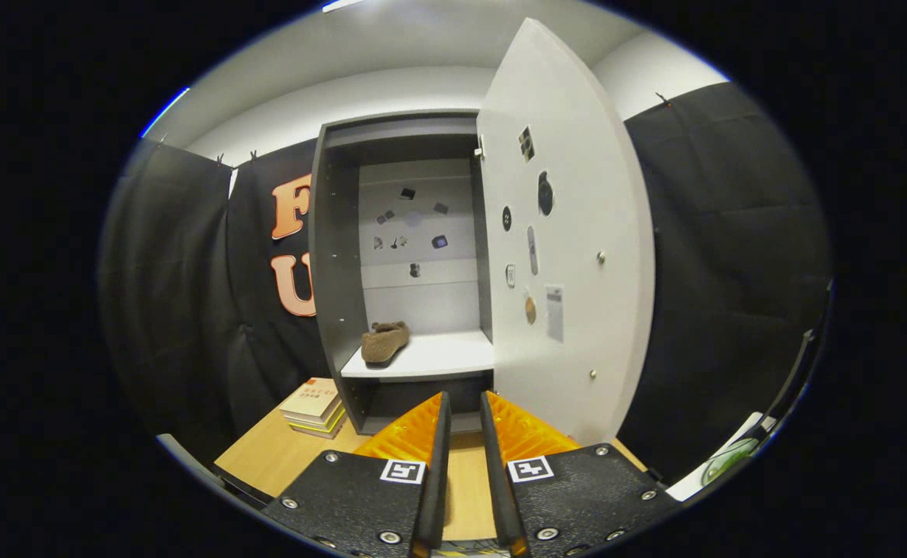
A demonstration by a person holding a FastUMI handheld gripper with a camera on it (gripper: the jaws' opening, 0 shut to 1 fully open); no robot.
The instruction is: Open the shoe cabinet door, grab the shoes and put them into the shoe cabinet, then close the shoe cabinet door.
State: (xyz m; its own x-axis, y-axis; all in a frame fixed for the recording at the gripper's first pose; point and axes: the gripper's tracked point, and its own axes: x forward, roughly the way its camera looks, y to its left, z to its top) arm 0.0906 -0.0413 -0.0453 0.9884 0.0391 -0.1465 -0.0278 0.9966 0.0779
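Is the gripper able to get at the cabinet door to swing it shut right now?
Probably yes. The gripper is empty, its fingers slightly apart, and the open door stands just ahead with nothing between. The shoe sits clear on the shelf.

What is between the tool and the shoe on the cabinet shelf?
In the gripper view, bare wooden table and the shelf's front edge separate the empty tool from the shoe.

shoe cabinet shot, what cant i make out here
- Bottom compartment of the shoe cabinet: hidden by the gripper fingers, which stand slightly apart, holding nothing.
- Stickers on the open door and back panel: too small to identify.
- Whether a second shoe lies behind the brown shoe: cannot tell.
- Book stack: titles too small.
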